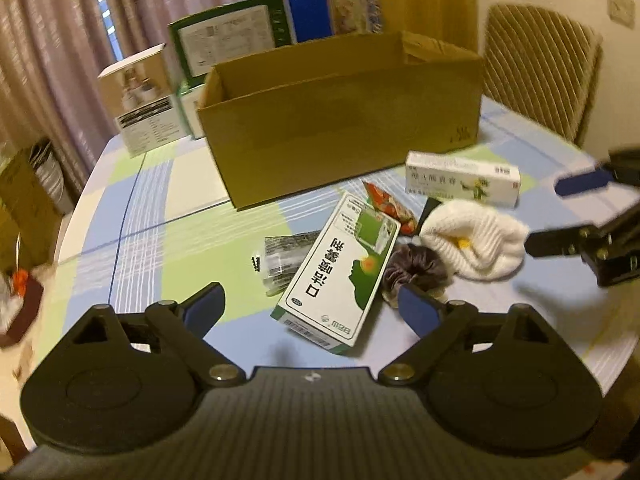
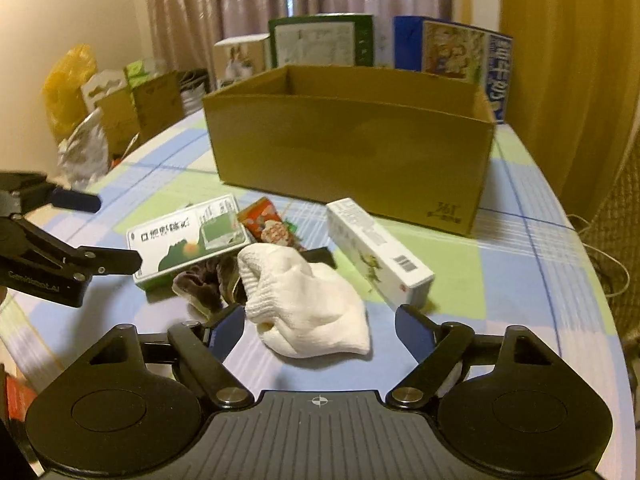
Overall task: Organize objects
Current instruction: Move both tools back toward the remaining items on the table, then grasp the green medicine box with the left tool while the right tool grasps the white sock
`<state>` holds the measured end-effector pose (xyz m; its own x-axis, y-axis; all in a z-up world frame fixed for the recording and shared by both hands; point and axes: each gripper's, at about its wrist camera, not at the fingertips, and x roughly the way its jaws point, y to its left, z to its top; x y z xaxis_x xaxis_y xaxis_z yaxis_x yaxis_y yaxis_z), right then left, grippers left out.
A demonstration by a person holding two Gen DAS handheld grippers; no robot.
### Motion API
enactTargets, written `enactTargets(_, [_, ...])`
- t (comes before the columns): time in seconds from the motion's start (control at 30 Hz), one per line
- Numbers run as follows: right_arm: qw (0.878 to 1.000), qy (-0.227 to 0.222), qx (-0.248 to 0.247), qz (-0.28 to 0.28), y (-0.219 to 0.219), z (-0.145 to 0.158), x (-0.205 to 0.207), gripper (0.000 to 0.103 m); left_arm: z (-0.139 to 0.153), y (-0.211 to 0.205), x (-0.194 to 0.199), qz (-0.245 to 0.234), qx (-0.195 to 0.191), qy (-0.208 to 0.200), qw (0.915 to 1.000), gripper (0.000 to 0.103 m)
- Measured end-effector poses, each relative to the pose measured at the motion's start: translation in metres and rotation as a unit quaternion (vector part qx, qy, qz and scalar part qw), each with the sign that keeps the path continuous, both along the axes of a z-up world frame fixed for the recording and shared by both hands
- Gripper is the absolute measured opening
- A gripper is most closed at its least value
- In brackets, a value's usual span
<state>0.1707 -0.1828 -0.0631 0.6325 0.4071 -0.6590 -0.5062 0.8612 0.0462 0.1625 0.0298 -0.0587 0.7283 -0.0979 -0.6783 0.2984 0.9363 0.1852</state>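
Blue-padded fingers of the left hand-held gripper (image 1: 312, 312) stood spread wide and empty just above the bench (image 1: 168, 232), the near end of a green-and-white carton (image 1: 340, 272) lying between them. The right hand-held gripper (image 2: 320, 326) was likewise spread and empty, a white knitted sock (image 2: 308, 304) touching its left pad. Beside the sock lay a crumpled dark brown cloth (image 2: 208, 280), partly tucked under the carton's edge. Beyond these sat a red snack packet (image 2: 268, 228) and a long white box (image 2: 376, 252), flat on the checked cover. Farthest back, an open cardboard box (image 2: 352, 148) stood upright, with other cartons behind it.
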Motion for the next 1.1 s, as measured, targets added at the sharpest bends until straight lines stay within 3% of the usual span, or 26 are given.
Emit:
enactTargets(0.2, [0.999,-0.004,-0.028,0.023,0.016,-0.012,0.015,0.080,-0.018,-0.005,0.014,-0.041,0.052,0.005,0.9978,0.088])
enactTargets(0.33, [0.999,0.012,-0.029,0.032,0.023,-0.021,0.026,0.076,-0.028,-0.007,0.026,-0.057,0.052,0.024,0.9967,0.078])
enactTargets(0.53, [0.998,0.019,-0.045,0.048,0.037,-0.029,0.034,0.052,-0.038,-0.015,0.036,-0.067,0.057,0.039,0.9953,0.061])
enactTargets(0.6, [0.998,0.016,-0.040,0.045,0.037,-0.027,0.033,0.035,-0.039,-0.015,0.035,-0.062,0.054,0.040,0.9958,0.059])
enactTargets(0.7, [0.999,0.024,-0.030,0.030,0.030,-0.023,0.032,0.028,-0.037,-0.012,0.031,-0.043,0.031,0.055,0.9971,0.057])
enactTargets(0.97, [0.997,0.074,0.006,-0.034,-0.009,-0.006,0.013,0.028,-0.023,-0.002,0.003,0.001,-0.047,0.090,0.9949,0.054])
enactTargets(1.1, [0.997,0.077,0.007,-0.027,-0.017,-0.005,-0.002,0.034,-0.024,-0.008,-0.007,-0.003,-0.030,0.078,0.9965,0.055])
